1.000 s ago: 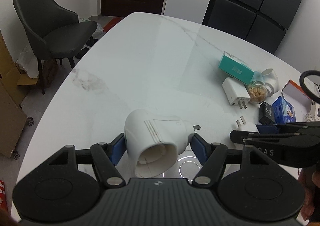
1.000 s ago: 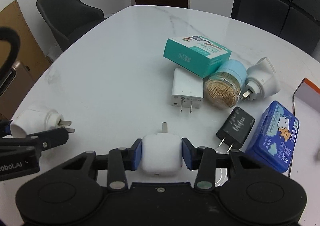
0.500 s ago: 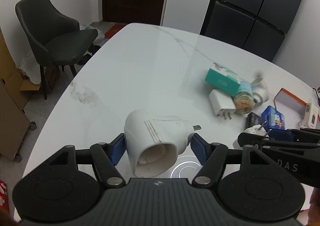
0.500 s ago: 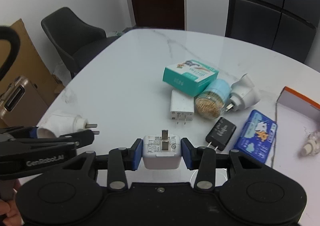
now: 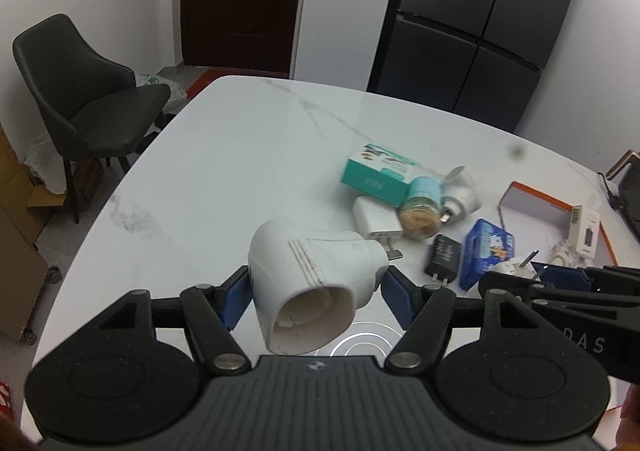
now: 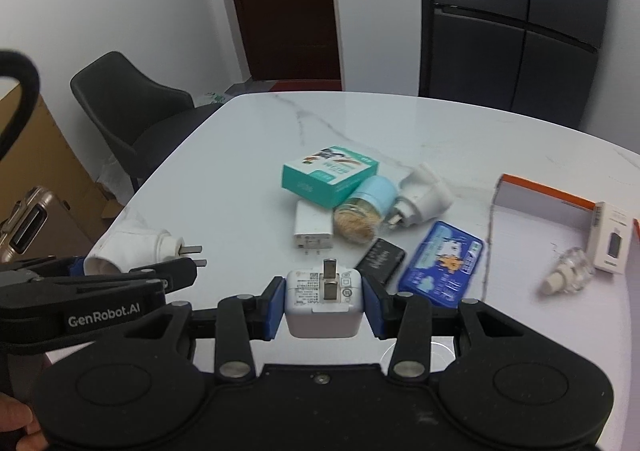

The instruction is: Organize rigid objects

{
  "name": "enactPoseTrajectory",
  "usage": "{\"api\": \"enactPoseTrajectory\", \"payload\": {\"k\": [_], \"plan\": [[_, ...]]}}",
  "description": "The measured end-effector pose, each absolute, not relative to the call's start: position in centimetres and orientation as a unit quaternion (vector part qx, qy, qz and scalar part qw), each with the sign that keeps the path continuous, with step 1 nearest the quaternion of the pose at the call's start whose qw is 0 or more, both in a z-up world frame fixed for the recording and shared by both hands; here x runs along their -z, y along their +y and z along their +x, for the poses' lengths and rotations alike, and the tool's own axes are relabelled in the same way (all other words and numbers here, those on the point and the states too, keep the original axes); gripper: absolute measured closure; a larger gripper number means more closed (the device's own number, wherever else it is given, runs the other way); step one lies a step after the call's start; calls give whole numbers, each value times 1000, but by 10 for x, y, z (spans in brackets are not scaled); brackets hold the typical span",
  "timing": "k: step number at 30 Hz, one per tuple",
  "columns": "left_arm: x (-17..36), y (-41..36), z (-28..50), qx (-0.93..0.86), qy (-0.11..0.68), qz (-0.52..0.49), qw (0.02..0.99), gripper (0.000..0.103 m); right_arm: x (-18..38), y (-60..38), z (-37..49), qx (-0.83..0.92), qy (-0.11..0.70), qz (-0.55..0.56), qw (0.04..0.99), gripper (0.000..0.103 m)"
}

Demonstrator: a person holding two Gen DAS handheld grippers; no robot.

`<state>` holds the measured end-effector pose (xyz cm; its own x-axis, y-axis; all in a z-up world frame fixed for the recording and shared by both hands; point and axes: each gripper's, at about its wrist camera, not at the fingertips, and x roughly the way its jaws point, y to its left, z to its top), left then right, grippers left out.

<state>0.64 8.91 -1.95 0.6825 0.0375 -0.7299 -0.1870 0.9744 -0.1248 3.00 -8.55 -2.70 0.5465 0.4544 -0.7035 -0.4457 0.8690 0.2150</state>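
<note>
Both tongs are loaded and raised clear of the bench (image 5: 248, 155), so the sorting is underway but far from finished. The left tongs (image 5: 316, 291) stand about half open, their blue pads pressed on either side of a bulky white elbow-shaped plug adapter (image 5: 308, 275), its prongs pointing to the far right. The right tongs (image 6: 323, 301) are drawn in narrow around a small white cube charger (image 6: 323, 303), prongs facing up and away. Neither piece has been set down anywhere yet. On the bench, toward the far right, a loose cluster waits untouched: a teal box (image 6: 330, 175) leaning on a flat white charger (image 6: 314, 229), a toothpick jar with a pale blue cap (image 6: 366, 211) lying on its side, a second white adapter (image 6: 424, 199) just beside it, a black charger (image 6: 380, 261) and a blue tissue pack (image 6: 442, 265) nearer. Further right an open orange-edged box (image 6: 560, 227) holds a small white carton and a clear glass stopper-like piece; it looks like the probable destination, though that is a guess. Most of the tidying, by this reckoning, is left to do.
</note>
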Motion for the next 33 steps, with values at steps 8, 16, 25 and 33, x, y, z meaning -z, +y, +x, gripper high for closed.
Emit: {"api": "enactPoseTrajectory", "payload": {"k": [8, 16, 25, 33], "plan": [[12, 66, 3, -45, 392, -84, 915, 33, 25, -115, 21, -241, 400, 19, 884, 52], [7, 41, 2, -23, 389, -73, 918, 33, 22, -141, 13, -222, 397, 29, 890, 52], [3, 17, 2, 3, 386, -62, 920, 33, 21, -171, 8, -194, 395, 45, 897, 52], [2, 0, 2, 20, 385, -54, 921, 33, 21, -188, 2, -176, 395, 55, 900, 52]]}}
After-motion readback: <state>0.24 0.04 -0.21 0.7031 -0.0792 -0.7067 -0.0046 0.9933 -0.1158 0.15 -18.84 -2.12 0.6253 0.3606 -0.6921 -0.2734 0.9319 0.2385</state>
